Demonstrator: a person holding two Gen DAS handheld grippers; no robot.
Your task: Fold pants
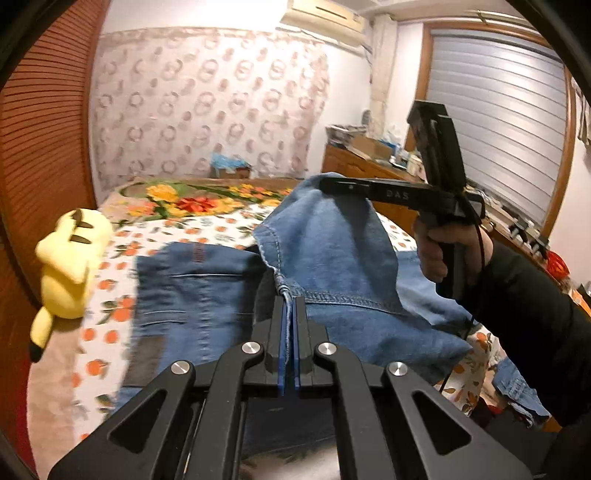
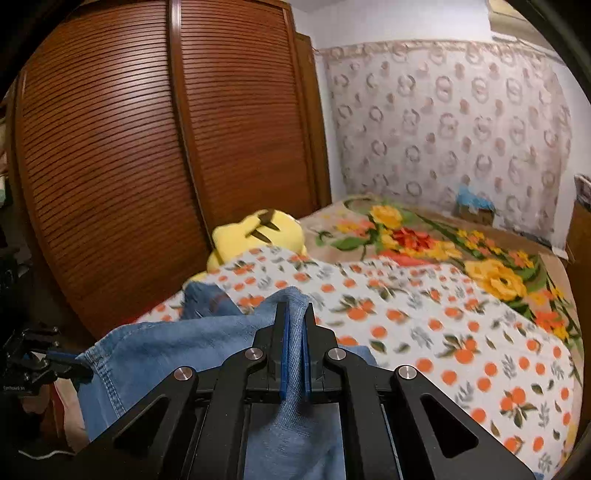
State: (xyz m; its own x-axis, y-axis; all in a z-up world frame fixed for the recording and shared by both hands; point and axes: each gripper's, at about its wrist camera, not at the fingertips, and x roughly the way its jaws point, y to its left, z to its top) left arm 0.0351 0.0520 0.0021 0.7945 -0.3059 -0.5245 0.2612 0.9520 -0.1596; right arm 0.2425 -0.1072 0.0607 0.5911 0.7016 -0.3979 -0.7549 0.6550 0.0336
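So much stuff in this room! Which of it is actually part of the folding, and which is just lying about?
In the job:
jeans, lifted off the bed
left gripper, shut on the jeans' hem
right gripper, shut on a fold of the jeans

Just lying about:
yellow plush toy
floral blanket
box by the wall
clutter on the dresser

A lived-in home bedroom: a bed (image 2: 480,350) under an orange-print sheet (image 2: 424,321) and floral blanket (image 2: 443,243); a yellow plush toy (image 1: 70,266) at its edge; a louvred wooden wardrobe (image 2: 147,147) alongside; patterned wall cloth (image 1: 207,103), air conditioner (image 1: 325,18), cluttered dresser (image 1: 362,158) and shuttered window (image 1: 498,122) beyond.
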